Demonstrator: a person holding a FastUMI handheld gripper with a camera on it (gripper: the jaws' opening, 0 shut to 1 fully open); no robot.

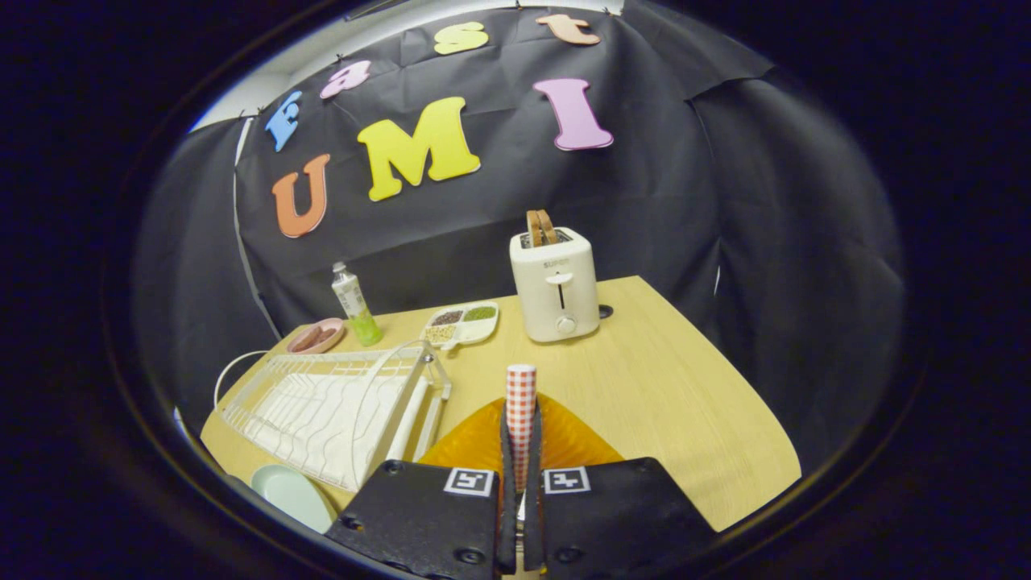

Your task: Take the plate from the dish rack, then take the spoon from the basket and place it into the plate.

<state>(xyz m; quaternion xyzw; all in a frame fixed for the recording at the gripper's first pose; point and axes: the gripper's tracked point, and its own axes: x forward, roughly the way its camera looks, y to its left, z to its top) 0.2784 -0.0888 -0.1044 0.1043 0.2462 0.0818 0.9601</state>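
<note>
The hand-held gripper [521,463] has its two fingers drawn in close, and standing up between them is the spoon [520,403], or at least its red-and-white checked handle, pinched upright with its long axis running straight up out of the jaws. Right under and just ahead of the fingers sits the orange basket [564,439], so by my reading the spoon is freshly out of it and hanging just above. Now the question is the plate [291,493], and there it is: pale green, lying flat on the tabletop [685,403], down to the left of the fingers and close in, just in front of the near corner of the white dish rack [330,411]. So the coming move turns on a swing to the left and a little back toward the holder, then tipping that handle down so the spoon lies in the dish. The rack's raised wire hoop stands between the basket and the plate's far side, something to steer round. Far beyond the fingers the toaster [556,282], a divided snack tray [461,322], a bottle [354,306] and a small pink dish [316,336] stay well apart from the action.
</note>
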